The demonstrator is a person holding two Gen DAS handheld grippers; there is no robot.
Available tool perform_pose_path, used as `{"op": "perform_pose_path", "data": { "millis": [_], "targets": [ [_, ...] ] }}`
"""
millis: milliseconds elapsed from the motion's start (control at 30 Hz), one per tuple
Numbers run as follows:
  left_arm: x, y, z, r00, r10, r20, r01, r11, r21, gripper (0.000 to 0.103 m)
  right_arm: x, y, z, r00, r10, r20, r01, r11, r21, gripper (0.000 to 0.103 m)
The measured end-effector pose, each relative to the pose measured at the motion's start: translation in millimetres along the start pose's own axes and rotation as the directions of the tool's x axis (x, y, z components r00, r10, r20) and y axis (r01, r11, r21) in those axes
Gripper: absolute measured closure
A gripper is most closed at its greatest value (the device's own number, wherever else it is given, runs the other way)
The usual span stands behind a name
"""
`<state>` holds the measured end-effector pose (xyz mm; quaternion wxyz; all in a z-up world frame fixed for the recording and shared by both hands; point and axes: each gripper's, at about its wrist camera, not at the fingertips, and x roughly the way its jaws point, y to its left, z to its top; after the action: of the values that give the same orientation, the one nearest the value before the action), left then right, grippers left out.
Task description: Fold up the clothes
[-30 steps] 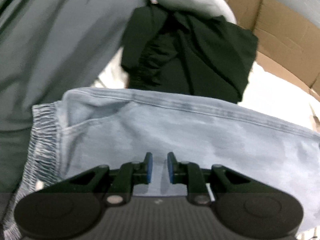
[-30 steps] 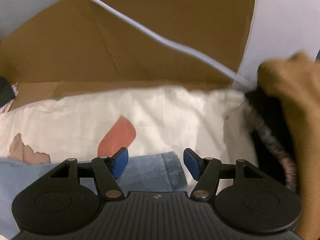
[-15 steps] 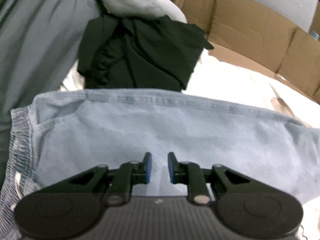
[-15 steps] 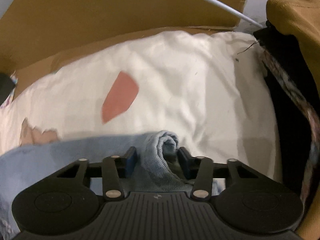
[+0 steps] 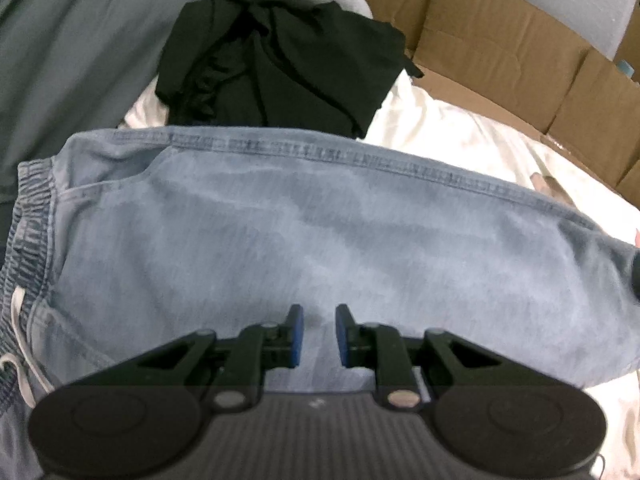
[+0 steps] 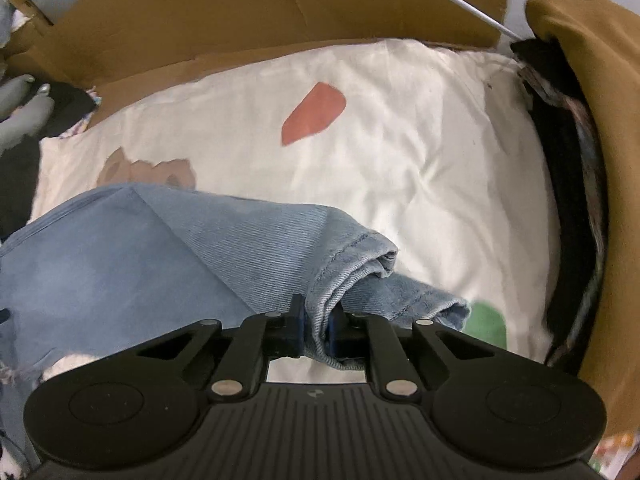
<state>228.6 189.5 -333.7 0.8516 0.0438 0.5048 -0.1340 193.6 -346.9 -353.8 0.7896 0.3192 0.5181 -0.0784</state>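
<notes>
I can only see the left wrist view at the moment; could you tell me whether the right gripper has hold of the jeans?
Observer: Yes, the right gripper is shut on a bunched hem of the jeans, its jaws pinching the fold.
Operator: Thank you. And what lies beyond that hem?
Observer: A white sheet with a red patch, backed by cardboard.
Operator: Is there anything to the right of it?
Observer: A mustard garment lies over dark clothes along the right edge.
</notes>
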Motion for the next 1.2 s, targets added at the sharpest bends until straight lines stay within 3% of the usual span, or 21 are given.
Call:
{"op": "perform_pose_path", "data": {
  "millis": [233, 300, 600, 733, 833, 967, 1200],
  "targets": [
    [-2.2, 0.5, -6.2, 1.000, -0.010, -0.005, 0.010, 1.000, -0.017, 0.084, 14.5, 1.4, -51.5, 0.993, -0.009, -0.117, 0.012, 1.000, 0.020, 0.091],
    [-3.1, -2.2, -7.8, 1.000, -0.011, -0.005, 0.011, 1.000, -0.005, 0.084, 16.0, 0.9, -59.3, 0.991, -0.028, -0.134, 0.031, 0.999, 0.018, 0.078],
    [-1.1, -4.1, -10.8, 1.000, -0.011, -0.013, 0.011, 1.000, -0.015, 0.084, -29.4, -13.0, -45.1, 0.999, -0.023, -0.034, 0.023, 1.000, 0.004, 0.060],
    [0.0, -4.9, -11.7, 1.000, -0.012, -0.014, 0.011, 1.000, -0.020, 0.084, -34.5, -34.4, -32.2, 0.999, 0.046, 0.030, -0.050, 0.989, 0.143, 0.059],
    [0.9, -5.3, -12.9, 1.000, -0.010, -0.022, 0.010, 1.000, -0.008, 0.084, -27.0, -43.1, -24.7, 0.997, 0.035, 0.069, -0.048, 0.980, 0.193, 0.059],
    [3.4, -2.6, -13.5, 1.000, 0.000, -0.028, 0.000, 1.000, 0.002, 0.084, -6.5, -56.3, -22.3, 0.998, 0.029, 0.059, -0.045, 0.955, 0.293, 0.059],
    [6.0, 2.5, -15.0, 0.999, 0.004, -0.036, -0.004, 1.000, -0.005, 0.084, 16.3, -66.1, -32.0, 0.994, 0.096, 0.051, -0.109, 0.899, 0.424, 0.060]
  ]
}}
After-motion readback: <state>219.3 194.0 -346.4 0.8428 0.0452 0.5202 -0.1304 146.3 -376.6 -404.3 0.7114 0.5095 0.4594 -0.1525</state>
